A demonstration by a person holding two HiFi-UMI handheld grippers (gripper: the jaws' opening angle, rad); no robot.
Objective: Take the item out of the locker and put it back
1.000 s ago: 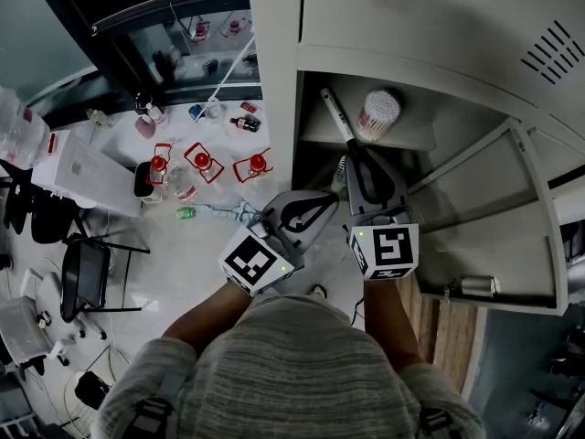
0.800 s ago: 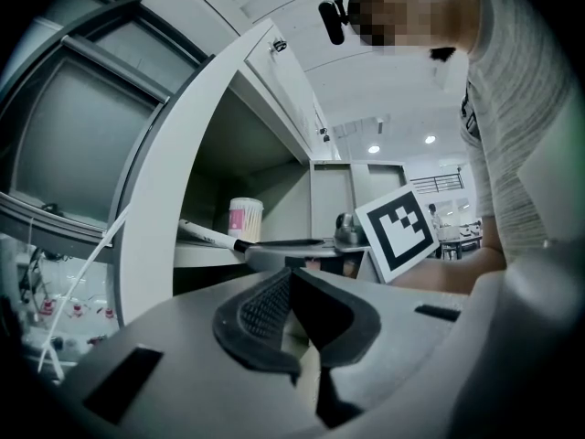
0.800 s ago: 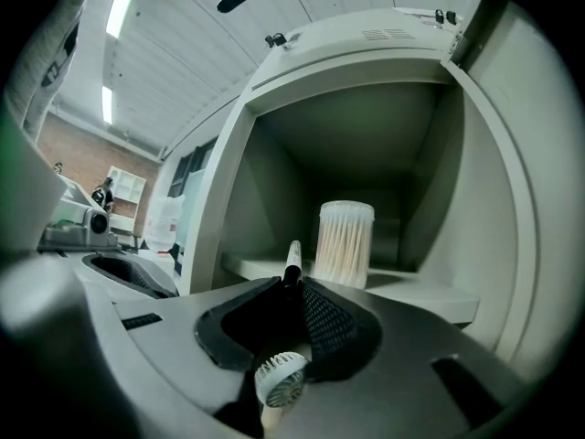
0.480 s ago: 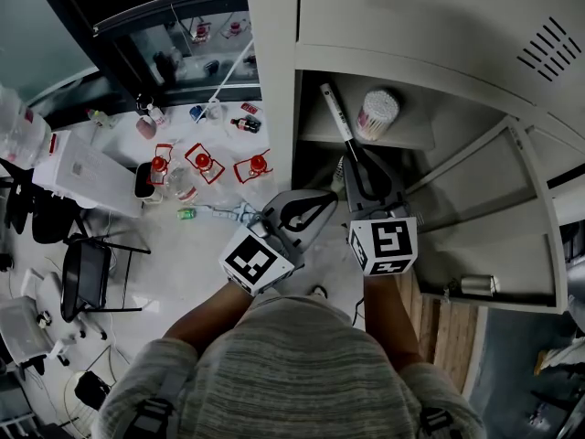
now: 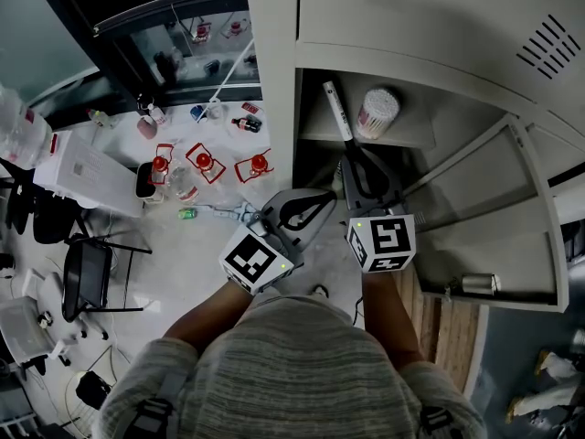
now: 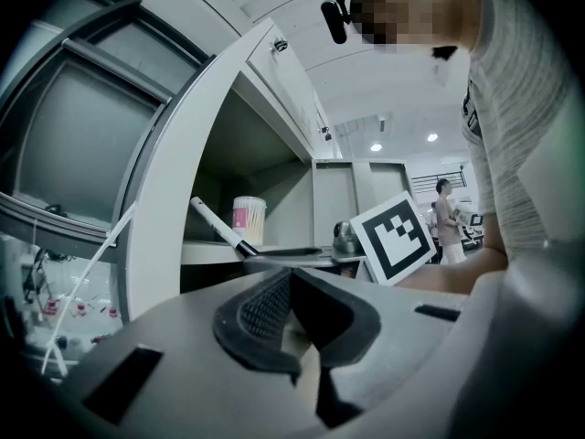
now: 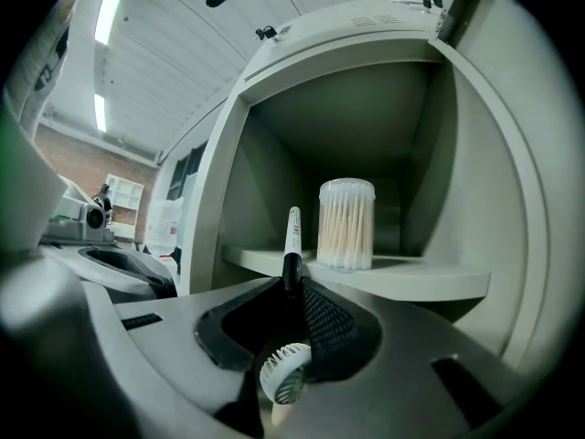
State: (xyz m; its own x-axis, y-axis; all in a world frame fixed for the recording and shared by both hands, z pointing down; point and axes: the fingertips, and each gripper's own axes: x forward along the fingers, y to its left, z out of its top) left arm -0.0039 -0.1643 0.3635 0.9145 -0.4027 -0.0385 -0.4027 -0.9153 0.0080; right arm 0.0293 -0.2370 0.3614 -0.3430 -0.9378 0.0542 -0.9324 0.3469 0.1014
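Observation:
In my right gripper (image 5: 351,158) is a pen (image 5: 335,108) with a white barrel and a black end. The jaws are shut on the black end, and the white tip points into the open locker. The pen's tip reaches over the locker shelf (image 5: 407,140), just left of a clear jar of cotton swabs (image 5: 378,112). The right gripper view shows the pen (image 7: 292,236) standing up from the closed fingertips (image 7: 291,282), with the jar (image 7: 345,225) on the shelf (image 7: 420,280) behind. My left gripper (image 5: 327,197) is shut and empty, and hangs left of the right one, outside the locker.
The locker door (image 5: 498,236) stands open at the right, with a latch (image 5: 475,286) near its lower edge. Red-capped bottles (image 5: 203,161), a white box (image 5: 87,176) and a chair (image 5: 87,277) are on the floor to the left. Below the jaws shows a small white ribbed disc (image 7: 285,380).
The right gripper and its pen have edged very slightly toward the shelf. The left gripper has kept still.

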